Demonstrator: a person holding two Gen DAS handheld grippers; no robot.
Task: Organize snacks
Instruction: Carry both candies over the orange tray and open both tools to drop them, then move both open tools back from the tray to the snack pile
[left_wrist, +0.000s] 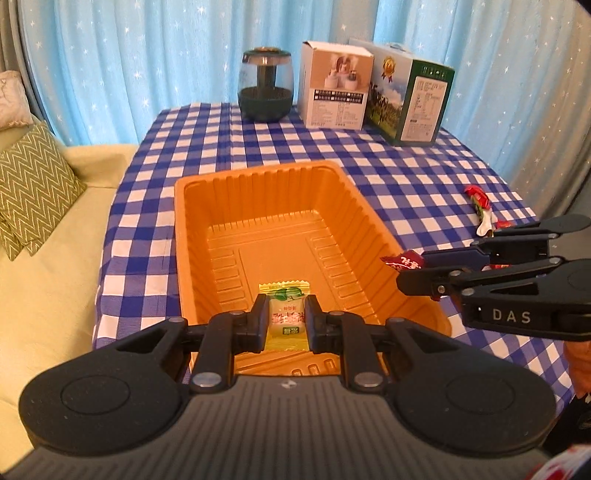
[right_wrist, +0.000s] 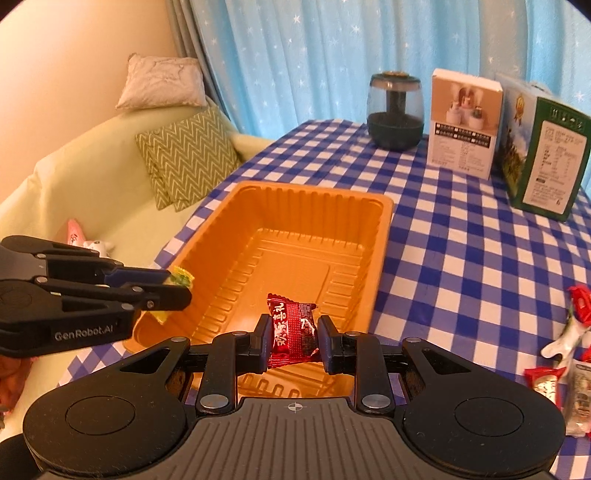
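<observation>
Drop-off step judged in hand: green candy (left_wrist: 287, 315) clamped by left gripper (left_wrist: 287, 317), red candy (right_wrist: 293, 332) by right gripper (right_wrist: 293, 338), over orange tray (left_wrist: 369, 218). Release needed next.

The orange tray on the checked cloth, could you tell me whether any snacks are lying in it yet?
Empty. The orange tray's ribbed floor is bare in both views; the green candy and red candy are held above it by the grippers.

We see the orange tray (left_wrist: 192, 221) open-topped, its interior bare; both grippers crowd its near rim. At the table's far edge, a glass jar (left_wrist: 266, 86) and two boxes (left_wrist: 334, 86) stand well apart.
</observation>
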